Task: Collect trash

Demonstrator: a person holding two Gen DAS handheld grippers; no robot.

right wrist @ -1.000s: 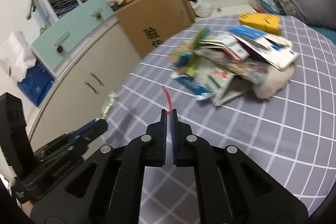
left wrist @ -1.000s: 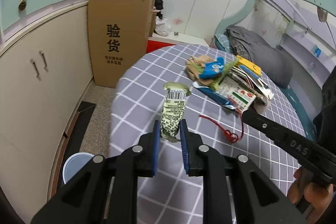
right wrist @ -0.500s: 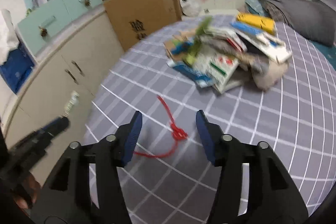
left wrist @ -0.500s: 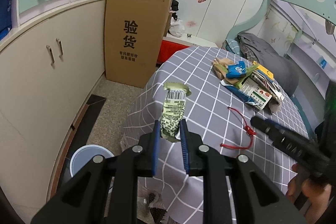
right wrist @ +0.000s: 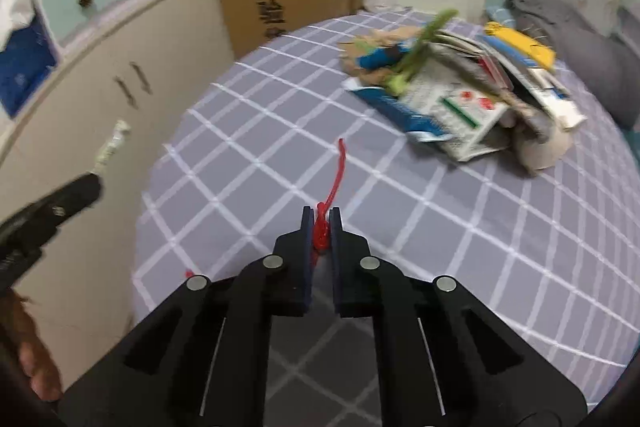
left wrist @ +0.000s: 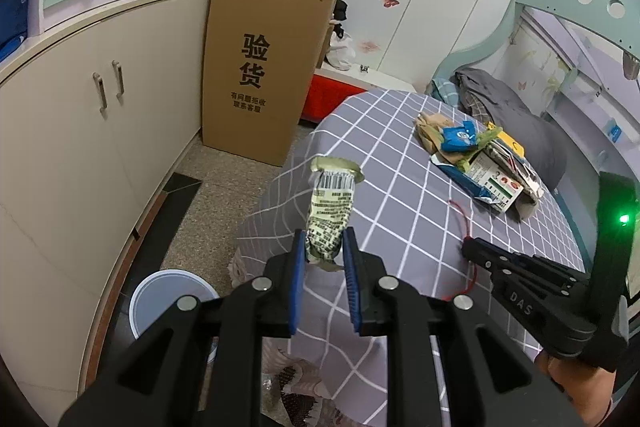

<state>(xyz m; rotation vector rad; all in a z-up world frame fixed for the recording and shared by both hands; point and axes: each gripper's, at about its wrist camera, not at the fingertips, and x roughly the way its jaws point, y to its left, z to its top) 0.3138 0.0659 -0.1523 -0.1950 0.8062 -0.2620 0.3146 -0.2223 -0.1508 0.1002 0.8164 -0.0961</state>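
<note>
With the left gripper (left wrist: pixel 323 247) clamping a green wrapper (left wrist: pixel 331 211) and the right gripper (right wrist: pixel 320 227) pinching the red string (right wrist: pixel 335 179), the litter pile (right wrist: pixel 460 95) beyond the string remains uncollected.

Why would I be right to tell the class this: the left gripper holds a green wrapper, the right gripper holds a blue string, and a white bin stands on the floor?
Not quite. The string in the right gripper is red, not blue; the right wrist view shows it. The left gripper does hold the green wrapper, and the white bin stands on the floor.
</note>
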